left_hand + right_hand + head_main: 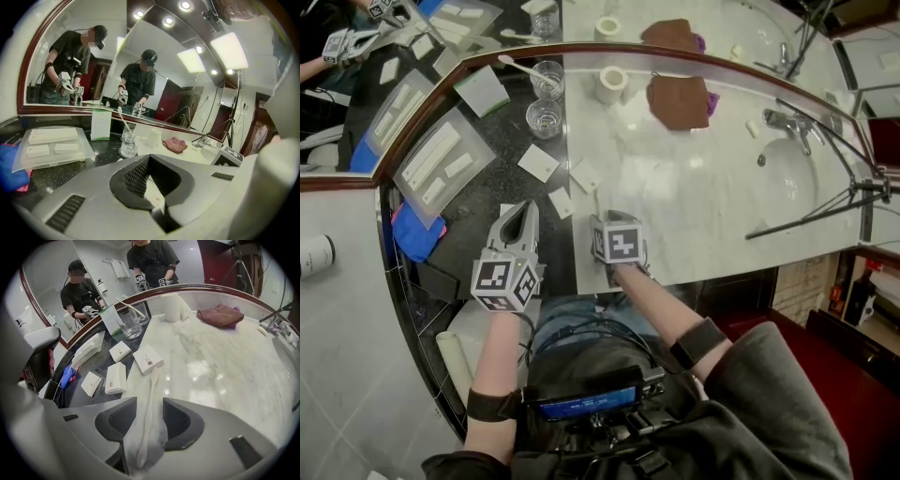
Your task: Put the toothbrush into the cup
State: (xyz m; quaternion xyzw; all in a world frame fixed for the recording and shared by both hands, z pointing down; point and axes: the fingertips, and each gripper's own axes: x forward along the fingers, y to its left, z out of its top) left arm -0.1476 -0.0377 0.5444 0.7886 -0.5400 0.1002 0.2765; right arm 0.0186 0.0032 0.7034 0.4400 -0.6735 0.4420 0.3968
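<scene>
A brown cloth [678, 101] lies on the white marble part of the table [703, 220], close to the mirror [722, 23]. A white roll [611, 83] stands just beside the cloth. Small white boxes [538, 162] are scattered where the marble meets the dark stone. Farther left, a clear tray [441, 161] holds white packets, and a blue cloth [414, 234] lies at its near corner. A faucet [787, 122] stands over the sink [806, 197].

Both my grippers are pale grey moulded shells. The left gripper [150, 176] and the right gripper [149, 416] have black cross-hatched fingers [117, 420]. Each carries a cube [506, 281] with black-and-white square markers. Dark bands [492, 405] wrap both forearms. Thin black cables [581, 328] run to a chest unit [586, 401] (its screen glows blue) beside a dark grey sleeve [778, 403].
</scene>
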